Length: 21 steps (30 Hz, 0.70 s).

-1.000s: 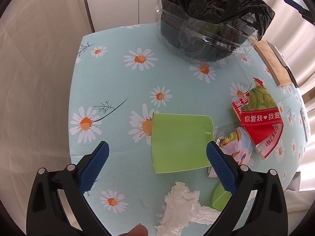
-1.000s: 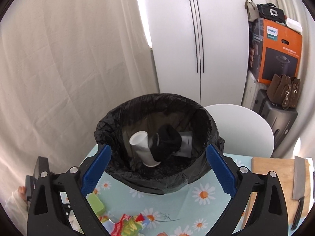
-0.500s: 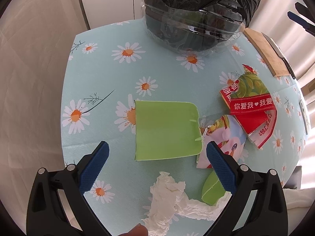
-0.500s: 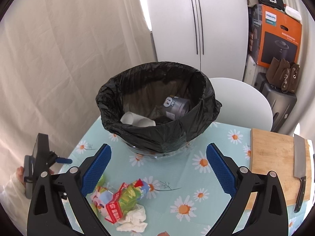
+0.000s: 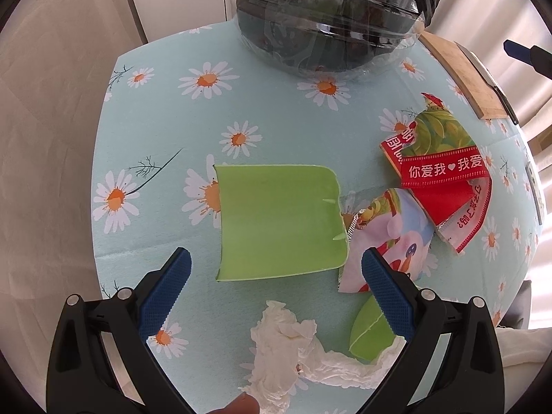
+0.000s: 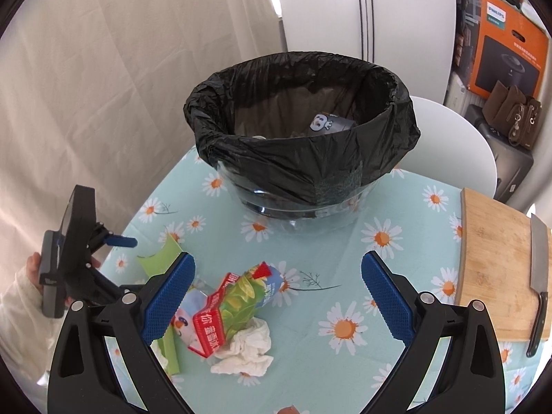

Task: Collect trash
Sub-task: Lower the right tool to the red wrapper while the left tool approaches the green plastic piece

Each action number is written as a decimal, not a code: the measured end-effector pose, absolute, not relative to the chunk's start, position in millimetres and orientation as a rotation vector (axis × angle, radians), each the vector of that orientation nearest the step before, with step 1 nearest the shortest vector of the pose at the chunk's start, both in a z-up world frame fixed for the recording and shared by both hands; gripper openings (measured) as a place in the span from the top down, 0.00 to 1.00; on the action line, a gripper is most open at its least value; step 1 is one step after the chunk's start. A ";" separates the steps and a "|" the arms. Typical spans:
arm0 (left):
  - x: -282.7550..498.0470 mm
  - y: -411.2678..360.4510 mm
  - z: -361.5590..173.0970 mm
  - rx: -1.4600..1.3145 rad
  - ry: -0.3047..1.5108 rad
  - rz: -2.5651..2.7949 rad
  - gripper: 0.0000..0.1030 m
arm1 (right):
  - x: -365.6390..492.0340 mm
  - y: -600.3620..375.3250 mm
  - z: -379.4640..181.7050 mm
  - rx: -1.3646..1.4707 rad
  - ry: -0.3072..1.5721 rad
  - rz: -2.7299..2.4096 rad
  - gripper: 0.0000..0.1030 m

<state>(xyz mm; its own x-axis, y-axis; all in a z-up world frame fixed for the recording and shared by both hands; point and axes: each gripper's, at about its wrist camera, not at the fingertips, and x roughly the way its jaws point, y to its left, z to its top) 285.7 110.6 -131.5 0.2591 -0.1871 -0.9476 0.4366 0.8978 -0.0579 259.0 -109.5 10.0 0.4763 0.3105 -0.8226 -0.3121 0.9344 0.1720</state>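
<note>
A green plastic sheet (image 5: 279, 222) lies flat on the daisy tablecloth, just beyond my open left gripper (image 5: 276, 272). To its right lie a torn red and green snack wrapper (image 5: 445, 176) and a pale cartoon wrapper (image 5: 390, 238). A crumpled white tissue (image 5: 289, 348) and a small green scrap (image 5: 371, 331) lie nearer, between the left fingers. In the right wrist view, my right gripper (image 6: 276, 283) hangs open and empty above the table, over the snack wrapper (image 6: 234, 307) and a white tissue (image 6: 248, 348). The bin with a black bag (image 6: 300, 131) stands behind, with some trash inside.
A wooden cutting board (image 6: 496, 262) with a cleaver (image 6: 540, 276) on it lies at the table's right edge. A white chair (image 6: 452, 145) stands behind the bin. Boxes and bags (image 6: 507, 51) are stacked at the far right. A sleeved hand (image 6: 31, 276) holds the left gripper.
The right gripper has pulled back and away from over the bin and now looks down at the wrappers. The left gripper has drawn slightly back, so more tissue shows.
</note>
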 end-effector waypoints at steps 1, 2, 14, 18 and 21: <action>286.3 109.8 -132.2 0.237 1.243 -0.430 0.06 | 259.0 -107.8 6.4 0.006 1.019 0.387 0.10; 287.2 109.0 -133.0 0.242 1.245 -0.433 0.06 | 259.1 -105.7 2.9 0.011 1.032 0.391 0.10; 301.6 100.6 -143.6 0.278 1.269 -0.480 0.06 | 264.3 -90.4 -34.5 0.034 1.166 0.378 0.11; 307.3 101.1 -148.6 0.277 1.281 -0.488 0.06 | 267.6 -87.5 -44.8 0.047 1.204 0.371 0.11; 309.7 99.7 -153.2 0.281 1.292 -0.495 0.06 | 270.9 -84.3 -55.4 0.055 1.247 0.361 0.11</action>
<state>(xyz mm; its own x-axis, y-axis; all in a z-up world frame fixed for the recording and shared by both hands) 309.7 99.7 -153.2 0.1915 -0.1929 -0.9623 0.4999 0.8630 -0.0736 270.9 -84.3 -55.4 0.2698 0.2976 -0.9158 -0.2378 0.9422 0.2361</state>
